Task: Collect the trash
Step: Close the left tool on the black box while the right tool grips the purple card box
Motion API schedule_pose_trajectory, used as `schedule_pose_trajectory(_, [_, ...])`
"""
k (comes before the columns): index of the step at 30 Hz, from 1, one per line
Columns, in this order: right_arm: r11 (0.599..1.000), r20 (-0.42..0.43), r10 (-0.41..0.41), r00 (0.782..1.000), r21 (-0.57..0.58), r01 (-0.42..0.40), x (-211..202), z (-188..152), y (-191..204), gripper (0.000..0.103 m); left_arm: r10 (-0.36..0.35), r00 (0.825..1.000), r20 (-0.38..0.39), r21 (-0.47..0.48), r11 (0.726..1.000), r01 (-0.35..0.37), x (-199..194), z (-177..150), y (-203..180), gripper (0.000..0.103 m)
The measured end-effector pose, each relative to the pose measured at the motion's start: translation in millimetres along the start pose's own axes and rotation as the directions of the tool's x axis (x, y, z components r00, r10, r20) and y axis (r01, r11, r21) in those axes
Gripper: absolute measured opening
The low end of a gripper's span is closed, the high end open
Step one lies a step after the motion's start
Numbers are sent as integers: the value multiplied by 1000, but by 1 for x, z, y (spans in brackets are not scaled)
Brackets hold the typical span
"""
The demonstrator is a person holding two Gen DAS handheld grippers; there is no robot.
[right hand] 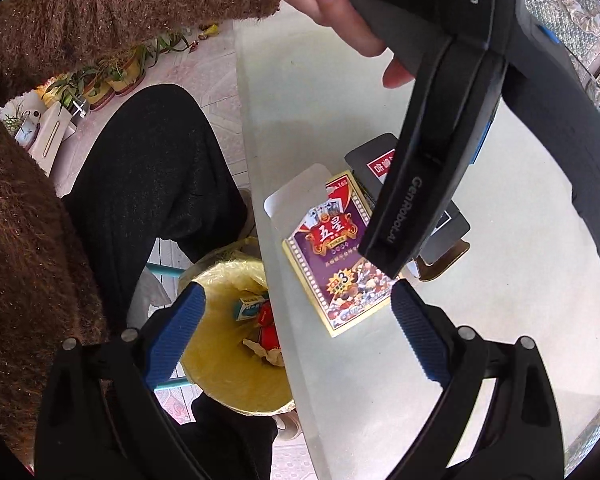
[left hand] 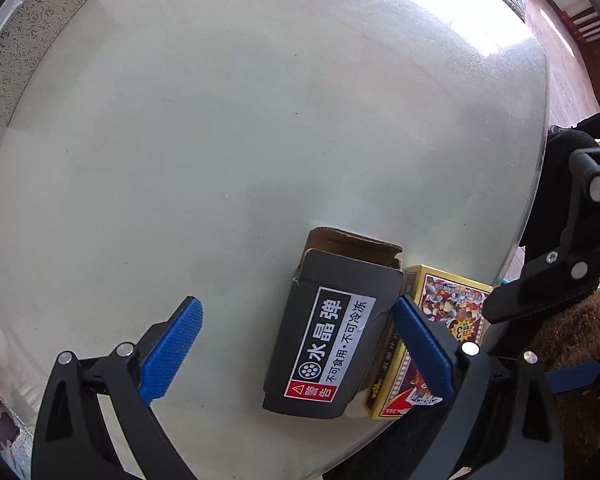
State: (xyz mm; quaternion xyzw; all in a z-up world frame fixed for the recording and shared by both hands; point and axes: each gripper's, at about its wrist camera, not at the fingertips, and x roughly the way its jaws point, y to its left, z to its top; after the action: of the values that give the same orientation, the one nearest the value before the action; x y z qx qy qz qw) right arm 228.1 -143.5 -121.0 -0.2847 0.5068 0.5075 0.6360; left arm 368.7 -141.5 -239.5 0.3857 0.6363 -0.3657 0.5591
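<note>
A dark grey carton (left hand: 324,344) with a red and white label lies on the glass table (left hand: 220,140), its top flap open. A yellow and purple playing-card box (left hand: 452,312) lies beside it on the right. My left gripper (left hand: 298,350) is open and empty above the table, its right finger (left hand: 424,344) over the gap between the two boxes. My right gripper (right hand: 298,330) is open and empty above the table edge, between the card box (right hand: 332,256) and a yellow-lined bin (right hand: 232,336) on the floor. The left gripper's body hides most of the grey carton (right hand: 374,152) there.
The bin holds several bits of trash, among them a small blue and white box (right hand: 250,306) and red wrappers (right hand: 268,328). My dark trouser legs (right hand: 152,176) stand next to the bin. Potted plants (right hand: 100,80) line the floor behind. A patterned strip (left hand: 20,40) borders the far table side.
</note>
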Motion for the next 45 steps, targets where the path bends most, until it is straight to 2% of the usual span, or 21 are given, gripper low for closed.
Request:
schedule_pose_trajectory(5, [1000,-3,1,1000,3,0,7,1,-9,91,-45,999,2,-18,999,45,4,1,9,96])
schedule_pose_trajectory(11, [999,-8,-20,1000,-30,20,21,4,-14,91,-70,997,23,-5,998,70,4,1,14,96])
schedule_pose_trajectory(15, [998,-9,-30,1000,-60,30,29,4,-12,91,-113,993,33,7,994,112,8,-3,15,97])
schedule_pose_trajectory(20, [996,-3,-52,999,-67,52,38,4,-12,91,-88,995,43,33,996,87,6,-2,16,97])
schedule_pose_trajectory(21, [997,-1,-57,998,-60,57,39,4,-13,87,-87,995,48,33,996,86,3,1,17,97])
schedule_pose_trajectory(22, [997,1,-55,998,-51,55,40,4,-15,77,-92,995,48,32,995,90,3,0,19,97])
schedule_pose_trajectory(23, [998,3,-52,999,-42,52,41,3,-16,73,-95,994,52,35,995,94,3,0,21,97])
schedule_pose_trajectory(27, [996,0,-77,997,-32,77,44,2,-18,72,-113,991,68,49,993,110,8,-13,10,97])
schedule_pose_trajectory(28, [996,4,-86,996,-34,86,44,2,-18,72,-108,992,65,57,993,105,10,-12,8,97])
schedule_pose_trajectory(32, [995,19,-97,995,1,97,43,1,-20,69,26,997,70,126,991,-35,18,-16,-6,97])
schedule_pose_trajectory(37, [992,25,-126,992,33,125,42,0,-22,67,11,995,100,90,996,-20,18,-20,-2,96])
schedule_pose_trajectory(40, [990,30,-132,991,48,130,40,-1,-23,64,34,992,124,73,996,-44,18,-25,-1,94])
schedule_pose_trajectory(43, [988,31,-148,989,56,146,37,0,-19,61,46,989,138,44,998,-52,15,-33,0,84])
schedule_pose_trajectory(45, [985,27,-159,987,68,156,35,1,-18,60,46,987,151,34,998,-51,11,-35,1,73])
